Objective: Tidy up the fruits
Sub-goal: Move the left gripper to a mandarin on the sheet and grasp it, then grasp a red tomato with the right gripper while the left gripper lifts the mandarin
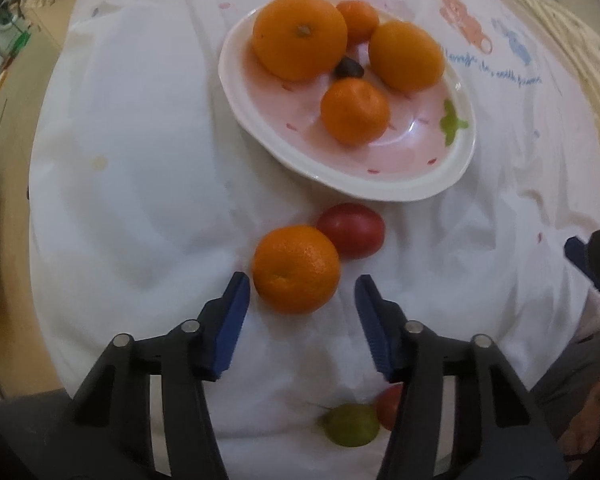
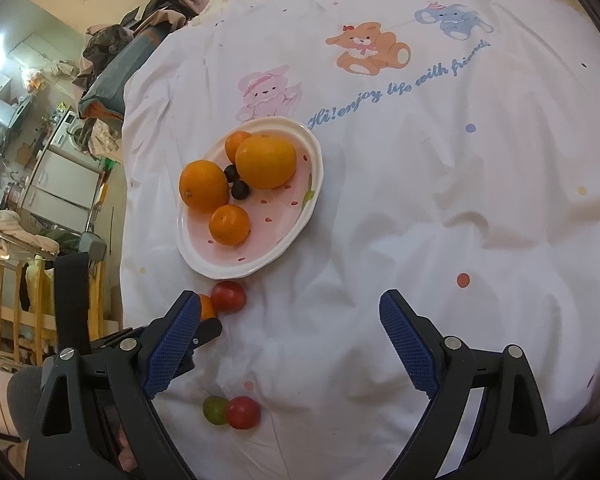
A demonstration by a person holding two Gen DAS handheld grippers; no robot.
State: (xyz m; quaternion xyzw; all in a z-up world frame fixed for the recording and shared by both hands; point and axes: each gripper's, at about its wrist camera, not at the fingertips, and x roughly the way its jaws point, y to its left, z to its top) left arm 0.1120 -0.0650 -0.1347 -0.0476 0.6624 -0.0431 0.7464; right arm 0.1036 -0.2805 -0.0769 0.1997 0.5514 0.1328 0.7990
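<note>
The left gripper, jaws apart, is straddling one loose round orange on the white printed bedsheet. Four oranges are sitting in the pink oval ceramic plate. The right gripper is hanging wide, empty.

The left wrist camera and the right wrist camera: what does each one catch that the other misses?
Only the left view shows the whole loose orange lying between the left gripper fingers, not pinched.

Only the right view shows the bear prints, the cluttered room, and the right gripper wide open over bare sheet.

Both show the plate of oranges, the red fruit below it, and the green fruit.
</note>
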